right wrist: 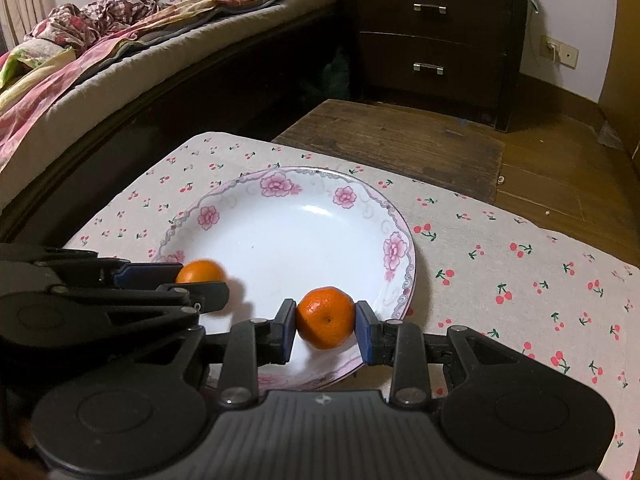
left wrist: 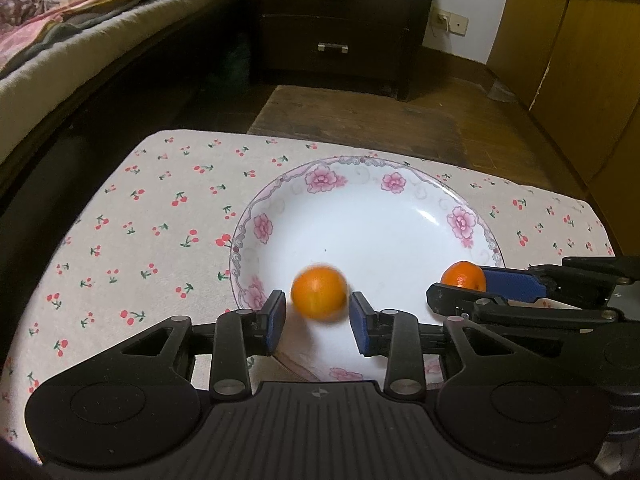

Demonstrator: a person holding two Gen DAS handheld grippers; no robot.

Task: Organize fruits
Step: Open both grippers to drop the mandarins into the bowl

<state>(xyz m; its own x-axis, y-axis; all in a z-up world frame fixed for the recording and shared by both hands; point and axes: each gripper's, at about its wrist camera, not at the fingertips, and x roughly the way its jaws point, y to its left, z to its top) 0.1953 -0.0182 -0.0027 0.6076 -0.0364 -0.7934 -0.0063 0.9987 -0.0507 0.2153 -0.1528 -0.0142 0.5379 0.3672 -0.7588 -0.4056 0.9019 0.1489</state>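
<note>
A white plate with pink flowers on its rim (left wrist: 320, 180) (right wrist: 276, 184) lies on the cherry-print cloth. In the left wrist view a blurred orange mandarin (left wrist: 319, 293) is between the pads of my left gripper (left wrist: 318, 318), which is open, with small gaps on both sides, over the plate's near part. My right gripper (right wrist: 326, 330) is shut on a second mandarin (right wrist: 326, 317) just above the plate's near right rim. The right gripper and its mandarin (left wrist: 464, 276) show at the right of the left wrist view. The left gripper and its mandarin (right wrist: 200, 272) show at the left of the right wrist view.
The cloth-covered table (left wrist: 140, 220) (right wrist: 520, 280) ends at a far edge. Beyond it are a wooden floor (left wrist: 360, 116), a dark two-drawer nightstand (left wrist: 336, 20) (right wrist: 432, 36) and a bed with flowered bedding (left wrist: 60, 20) (right wrist: 100, 40) on the left.
</note>
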